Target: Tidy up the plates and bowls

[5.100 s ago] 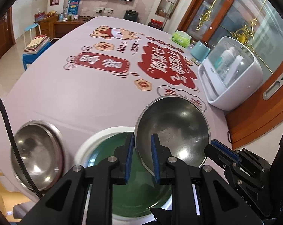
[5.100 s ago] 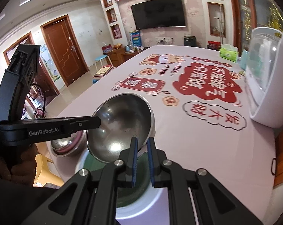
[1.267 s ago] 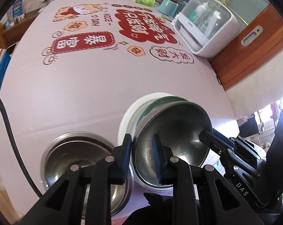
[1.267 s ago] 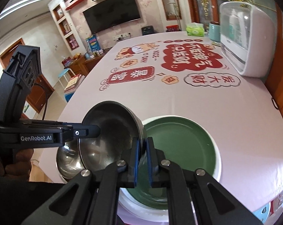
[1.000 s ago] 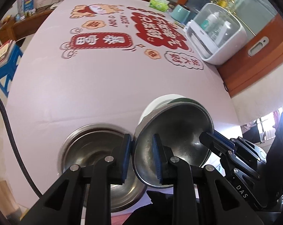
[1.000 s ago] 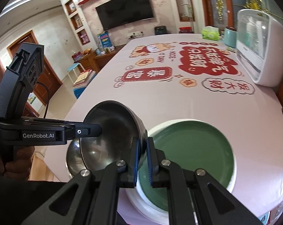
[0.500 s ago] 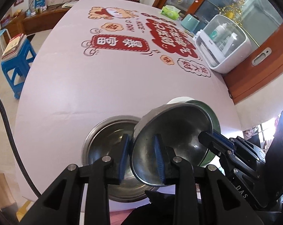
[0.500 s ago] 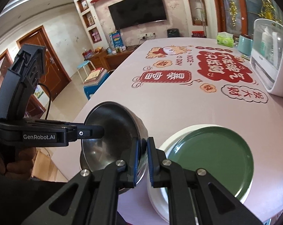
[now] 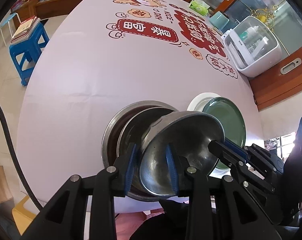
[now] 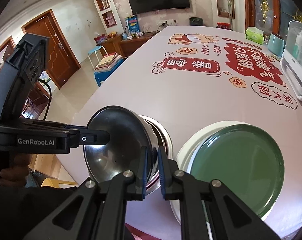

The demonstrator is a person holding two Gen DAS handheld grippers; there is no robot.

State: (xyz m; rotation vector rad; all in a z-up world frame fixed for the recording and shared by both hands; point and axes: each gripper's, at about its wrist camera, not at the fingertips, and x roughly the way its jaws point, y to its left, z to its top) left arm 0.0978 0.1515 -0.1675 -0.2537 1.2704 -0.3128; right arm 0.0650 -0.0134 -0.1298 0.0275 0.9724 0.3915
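A steel bowl (image 9: 183, 140) hangs tilted over a wider steel bowl (image 9: 119, 126) that sits on the pink table near its front edge. My left gripper (image 9: 151, 166) straddles the tilted bowl's near rim. Its jaws are opening, and the outer pad (image 9: 131, 164) stands off the wall. My right gripper (image 10: 152, 168) is shut on the opposite rim of the same bowl (image 10: 115, 140), above the lower bowl (image 10: 164, 134). To the right lies a green plate (image 10: 237, 164) stacked on a white plate (image 10: 183, 160).
A white lidded appliance (image 9: 253, 46) stands at the table's far right, with a teal cup (image 9: 218, 21) and a tissue box (image 9: 199, 5) behind it. A blue stool with books (image 9: 26, 38) stands on the floor to the left. A hand (image 10: 2, 172) holds the left gripper's handle.
Both grippers carried the steel bowl leftward off the green plate to above the other steel bowl and lowered it slightly. The left gripper's fingers spread apart.
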